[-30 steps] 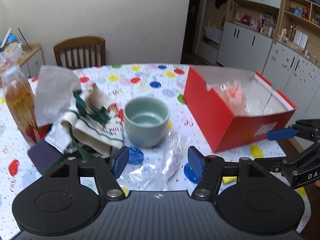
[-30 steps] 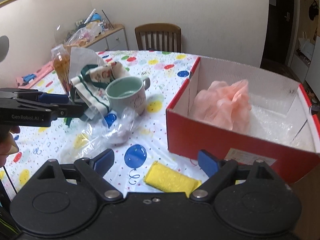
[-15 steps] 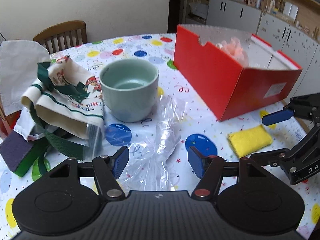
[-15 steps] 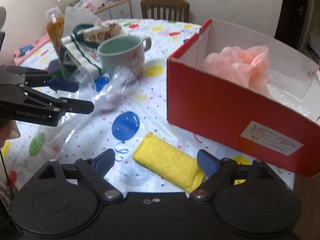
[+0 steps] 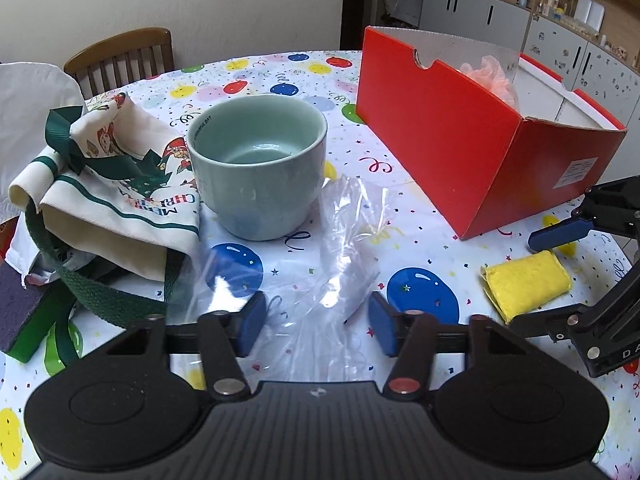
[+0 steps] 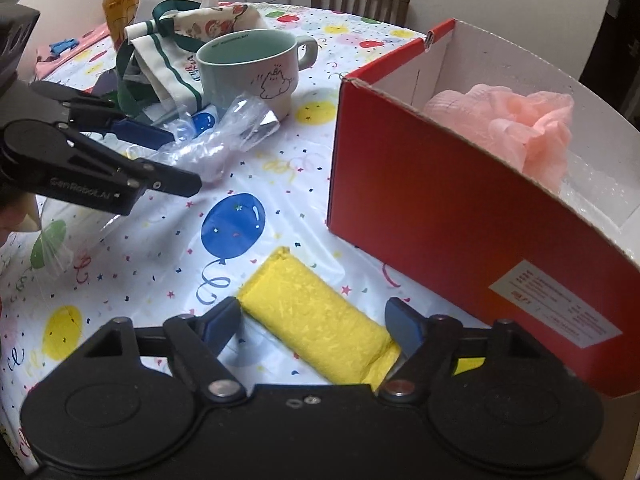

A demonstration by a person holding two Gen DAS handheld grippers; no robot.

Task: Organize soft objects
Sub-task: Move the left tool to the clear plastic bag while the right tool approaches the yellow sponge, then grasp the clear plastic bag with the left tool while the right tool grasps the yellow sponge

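A crumpled clear plastic bag (image 5: 336, 256) lies on the balloon-print tablecloth in front of a green mug (image 5: 256, 168). My left gripper (image 5: 318, 328) is low over the bag's near end. Its jaws are closing with the film between them, and the pads do not visibly pinch it. A folded yellow cloth (image 6: 316, 320) lies beside the red box (image 6: 440, 208). My right gripper (image 6: 314, 326) straddles the cloth. Its jaws are closing and the pads are at the cloth's sides without squeezing it. A pink mesh puff (image 6: 520, 128) sits inside the box.
A Christmas-print cloth bag (image 5: 120, 200) with green straps lies left of the mug, with a purple sponge (image 5: 16, 304) at the far left. A bottle (image 6: 120, 0) and white paper stand behind it. A wooden chair (image 5: 120, 56) is at the table's far side.
Both grippers have sunk toward the table. The left one now has the plastic bag between narrower jaws. The right one has come down around the yellow cloth and narrowed too.
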